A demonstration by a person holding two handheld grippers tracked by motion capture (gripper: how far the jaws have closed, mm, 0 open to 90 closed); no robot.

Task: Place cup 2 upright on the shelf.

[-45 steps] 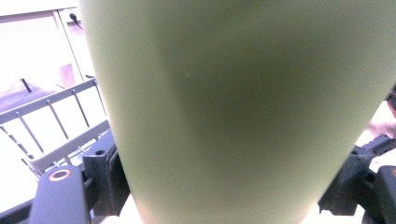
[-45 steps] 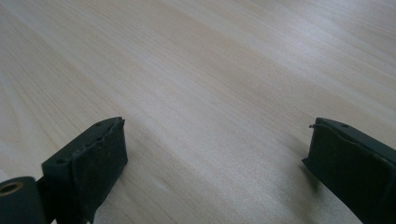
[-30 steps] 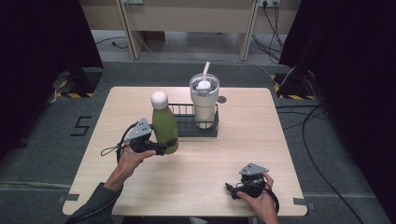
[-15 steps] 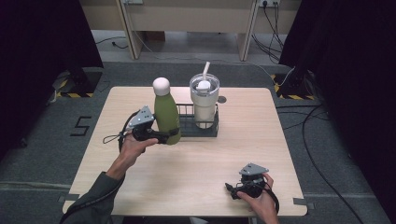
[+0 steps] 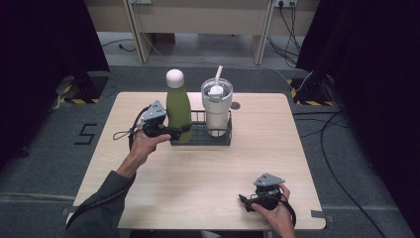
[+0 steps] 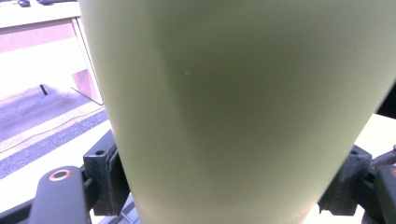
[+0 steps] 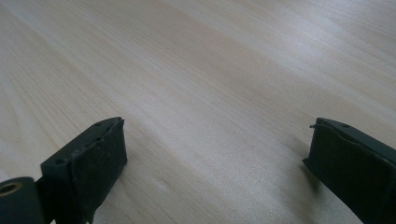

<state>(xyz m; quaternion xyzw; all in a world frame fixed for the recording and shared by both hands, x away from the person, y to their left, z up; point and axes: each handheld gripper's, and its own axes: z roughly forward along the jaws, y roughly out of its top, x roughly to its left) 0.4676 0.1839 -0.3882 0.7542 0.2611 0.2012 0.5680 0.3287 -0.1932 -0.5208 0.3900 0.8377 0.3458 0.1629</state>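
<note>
I am clamping the green bottle (image 5: 178, 111) with my left gripper (image 5: 174, 132), its jaws pressing low on the bottle's body from both sides; in the left gripper view the bottle's pale green wall (image 6: 233, 112) is standing upright between the two black jaws. The bottle, capped in white, is sitting at the left end of the black wire rack (image 5: 208, 139), its base at or in the left compartment, though I cannot tell whether it is resting on the rack's floor. Just beside it, in the right compartment, the cream tumbler (image 5: 217, 106) with its straw is standing upright. The rack is sitting toward the far middle of the light wooden table (image 5: 198, 183). My right gripper (image 5: 246, 200) is resting near the table's near right corner, well apart from the rack; in the right gripper view its jaws are standing wide apart, gripping nothing, with bare tabletop (image 7: 210, 93) lying between them. A grey sleeve (image 5: 99, 208) is covering my left forearm.
</note>
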